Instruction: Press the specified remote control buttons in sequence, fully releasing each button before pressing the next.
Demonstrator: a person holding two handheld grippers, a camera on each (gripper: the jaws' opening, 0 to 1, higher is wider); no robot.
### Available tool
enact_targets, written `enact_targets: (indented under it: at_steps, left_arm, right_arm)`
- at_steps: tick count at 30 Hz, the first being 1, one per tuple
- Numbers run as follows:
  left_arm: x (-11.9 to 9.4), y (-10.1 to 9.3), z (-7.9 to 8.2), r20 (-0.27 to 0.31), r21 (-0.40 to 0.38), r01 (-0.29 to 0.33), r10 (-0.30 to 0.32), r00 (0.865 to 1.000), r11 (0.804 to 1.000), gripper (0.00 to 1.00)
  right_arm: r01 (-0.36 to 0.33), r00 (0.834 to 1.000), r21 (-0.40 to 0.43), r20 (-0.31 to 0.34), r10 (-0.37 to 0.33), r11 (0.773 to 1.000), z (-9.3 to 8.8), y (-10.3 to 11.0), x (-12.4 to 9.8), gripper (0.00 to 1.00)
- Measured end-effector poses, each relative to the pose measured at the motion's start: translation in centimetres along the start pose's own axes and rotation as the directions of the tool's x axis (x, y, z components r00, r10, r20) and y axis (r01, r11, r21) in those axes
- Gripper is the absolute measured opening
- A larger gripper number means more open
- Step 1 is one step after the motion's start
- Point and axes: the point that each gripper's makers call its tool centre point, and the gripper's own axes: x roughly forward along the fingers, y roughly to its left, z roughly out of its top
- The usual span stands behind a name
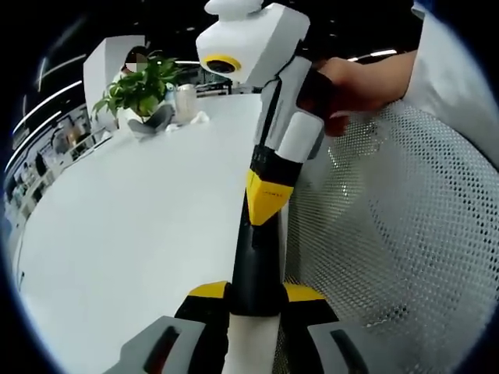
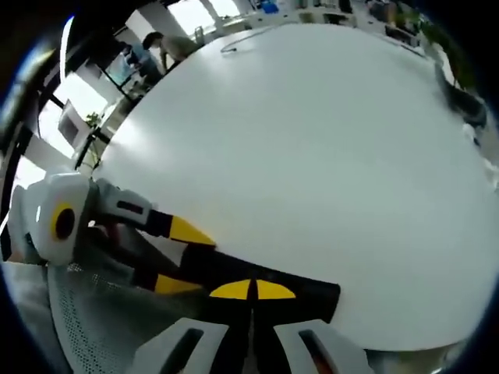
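Left gripper (image 1: 256, 292) is clamped on the near end of the black remote (image 1: 256, 257), one yellow-tipped jaw on each long side, so the remote juts out ahead of it like a handle. That looks deliberate: held this way the button face stays up and steady while something else pokes at it.

That something is the right gripper (image 1: 269, 191), held in a hand (image 1: 351, 86). Its jaws are squeezed together with nothing between them, making one blunt point set down on the remote's far part. I'd judge a button press is under way, though I cannot make out which button, or whether it is fully down.

The remote hangs along the edge of the white table (image 1: 140, 234), just off it, above a white mesh chair (image 1: 405, 218). A potted plant (image 1: 140, 89) stands at the table's far end.
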Motion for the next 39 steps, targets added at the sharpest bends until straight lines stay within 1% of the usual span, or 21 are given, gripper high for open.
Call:
enact_targets:
  at_steps: [2, 5, 8, 11, 14, 18, 24, 28, 33, 39]
  left_arm:
    - [0.0, 0.0, 0.0, 0.002, -0.002, 0.000, 0.000, 1.000, 1.000, 0.25]
    - [0.1, 0.1, 0.1, 0.005, -0.002, 0.000, 0.000, 1.000, 1.000, 0.25]
    - [0.2, 0.1, 0.1, 0.003, -0.001, 0.001, -0.001, 1.000, 1.000, 0.25]
    - [0.2, 0.1, 0.1, 0.003, 0.002, 0.001, -0.001, 1.000, 1.000, 0.25]
    - [0.2, 0.5, 0.2, 0.002, -0.011, -0.019, 0.019, 1.000, 1.000, 0.25]
    - [0.2, 0.8, 0.1, 0.001, -0.026, -0.029, 0.029, 1.000, 0.999, 0.25]
    - [0.1, 1.2, 0.1, 0.001, -0.033, -0.048, 0.048, 0.999, 0.998, 0.26]
    - [0.1, 1.3, 0.1, 0.001, -0.028, -0.057, 0.057, 0.998, 0.998, 0.26]
    - [0.0, 1.4, 0.0, 0.009, -0.045, -0.054, 0.054, 0.998, 0.998, 0.26]
    - [0.0, 1.4, 0.0, 0.012, -0.047, -0.055, 0.056, 0.998, 0.997, 0.26]
  right_arm:
    - [0.009, 1.000, -0.026, -0.001, -0.009, 1.000, 0.0, 0.0, 0.1, 0.00]
    - [0.008, 1.000, -0.025, -0.003, -0.008, 1.000, 0.1, -0.2, 0.1, 0.00]
    - [-0.010, 1.000, 0.007, -0.005, 0.010, 1.000, 0.1, -0.4, 0.1, 0.00]
    - [-0.021, 1.000, 0.019, -0.004, 0.021, 1.000, 0.2, -0.4, 0.2, 0.00]
    - [-0.008, 1.000, -0.001, 0.003, 0.008, 1.000, 0.4, -0.2, 0.3, 0.00]
    - [0.008, 1.000, -0.020, 0.012, -0.008, 1.000, 0.6, -0.2, 0.4, 0.00]
    - [0.002, 1.000, 0.000, 0.018, -0.002, 1.000, 0.9, -0.3, 0.5, 0.00]
    - [0.005, 0.999, -0.016, 0.034, -0.005, 1.000, 1.0, -0.2, 0.5, 0.00]
    - [0.001, 0.999, -0.032, 0.050, 0.000, 0.999, 1.0, -0.2, 0.5, 0.00]
    - [-0.040, 0.997, 0.061, 0.069, 0.036, 0.997, 1.1, -0.4, 0.4, 0.00]
